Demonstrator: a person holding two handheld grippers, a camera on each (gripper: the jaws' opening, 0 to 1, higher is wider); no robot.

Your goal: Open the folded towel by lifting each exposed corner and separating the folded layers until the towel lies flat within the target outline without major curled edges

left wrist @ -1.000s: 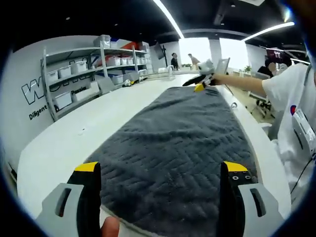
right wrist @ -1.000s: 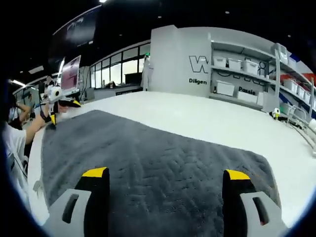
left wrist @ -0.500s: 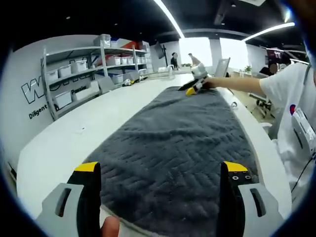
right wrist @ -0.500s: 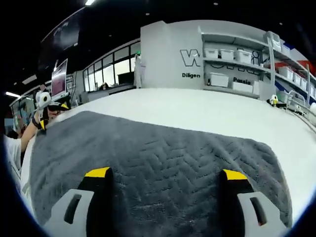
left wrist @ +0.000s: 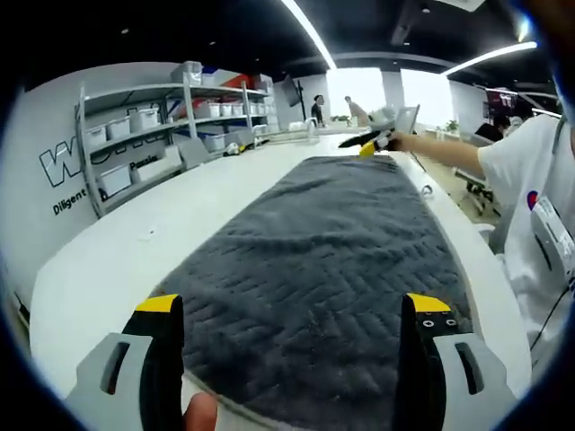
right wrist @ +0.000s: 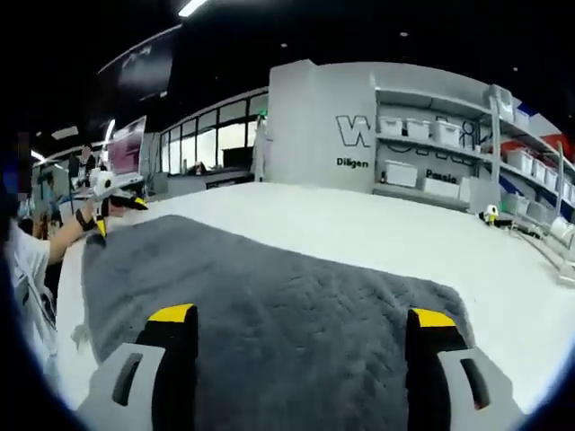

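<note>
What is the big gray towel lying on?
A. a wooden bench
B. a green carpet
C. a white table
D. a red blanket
C: the gray towel lies spread out flat on a white table, whose bare white top shows all around the towel's edges in both the left gripper view and the right gripper view.

White table (left wrist: 135,242) ran ahead of me. Shelves (left wrist: 148,135) with white bins (left wrist: 117,130) stood against grey wall (right wrist: 314,126) bearing black lettering. Windows (right wrist: 211,144) behind. Ceiling light strips (left wrist: 305,31) glowed overhead.
</note>
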